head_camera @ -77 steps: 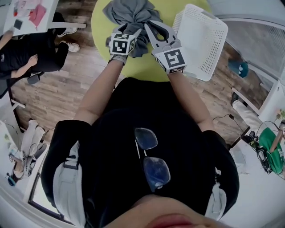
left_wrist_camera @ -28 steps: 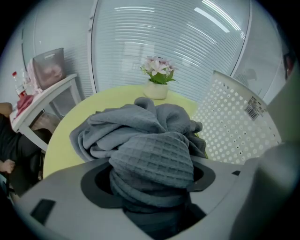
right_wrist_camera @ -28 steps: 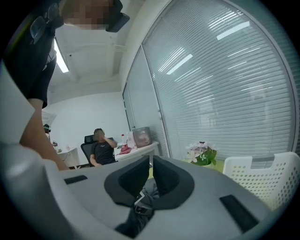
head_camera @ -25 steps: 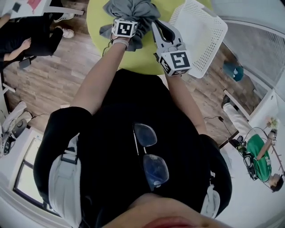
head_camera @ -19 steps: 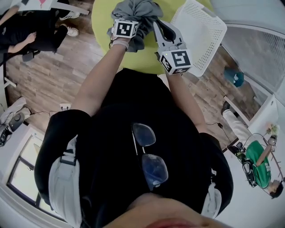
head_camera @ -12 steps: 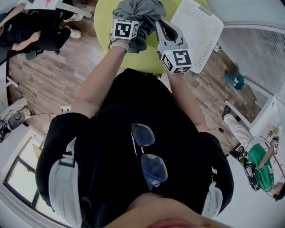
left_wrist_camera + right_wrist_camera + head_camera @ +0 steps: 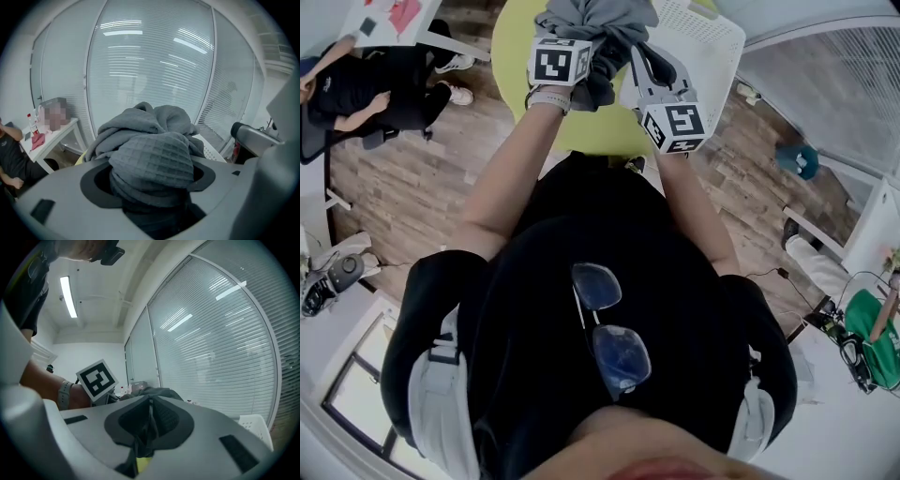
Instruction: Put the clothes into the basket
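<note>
Gripping the grey garment [image 7: 602,17] in both left gripper [image 7: 151,185] and right gripper [image 7: 149,423], above the surface [image 7: 511,56]; just right of it, nearest the right gripper, the basket [image 7: 712,47].

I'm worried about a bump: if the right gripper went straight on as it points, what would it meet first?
Most likely the grey cloth bunched just past the right gripper, which pinches a fold of it. Beyond it only blinds show; depth is unclear.

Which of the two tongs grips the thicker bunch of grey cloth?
The left tongs: a thick wad of grey cloth fills their wide-set jaws. The right tongs pinch only a thin fold.
</note>
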Tool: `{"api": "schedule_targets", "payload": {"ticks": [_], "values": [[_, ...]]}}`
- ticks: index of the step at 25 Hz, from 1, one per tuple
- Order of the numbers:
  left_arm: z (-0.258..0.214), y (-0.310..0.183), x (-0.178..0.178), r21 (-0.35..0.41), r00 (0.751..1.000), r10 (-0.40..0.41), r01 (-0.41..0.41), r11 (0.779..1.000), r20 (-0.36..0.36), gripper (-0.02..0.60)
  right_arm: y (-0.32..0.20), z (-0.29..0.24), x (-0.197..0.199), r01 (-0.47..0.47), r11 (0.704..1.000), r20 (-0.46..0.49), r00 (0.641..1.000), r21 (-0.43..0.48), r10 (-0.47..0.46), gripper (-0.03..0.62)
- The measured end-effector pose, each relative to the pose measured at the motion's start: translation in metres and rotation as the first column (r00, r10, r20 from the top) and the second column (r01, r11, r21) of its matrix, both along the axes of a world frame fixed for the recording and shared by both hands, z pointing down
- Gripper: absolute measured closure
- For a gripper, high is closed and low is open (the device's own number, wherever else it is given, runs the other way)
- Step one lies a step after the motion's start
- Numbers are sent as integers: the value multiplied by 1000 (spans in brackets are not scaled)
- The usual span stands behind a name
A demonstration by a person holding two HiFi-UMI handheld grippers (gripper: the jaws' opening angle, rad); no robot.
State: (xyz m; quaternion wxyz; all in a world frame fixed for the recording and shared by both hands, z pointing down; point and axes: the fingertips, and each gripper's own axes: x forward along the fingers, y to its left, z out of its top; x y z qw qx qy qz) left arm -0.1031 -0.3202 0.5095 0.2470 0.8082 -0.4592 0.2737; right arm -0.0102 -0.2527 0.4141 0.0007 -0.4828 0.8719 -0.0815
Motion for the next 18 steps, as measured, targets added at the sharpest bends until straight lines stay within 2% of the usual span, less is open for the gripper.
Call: {"api": "schedule_targets", "payload": {"ticks": [6,10,18], "values": [[-41,8,57,18,993,84,-83,996,-81,213,2,-18,46,-103,994,-7,995,46,103,554],[-52,18,94,21,983,147,-146,989,-107,213,6,-31,82,-185,980,-13,982,76,187,554],[-46,39,163,-25,961,224,-231,973,-165,213,27,-39,135,-294,952,-26,954,90,297,554]]}}
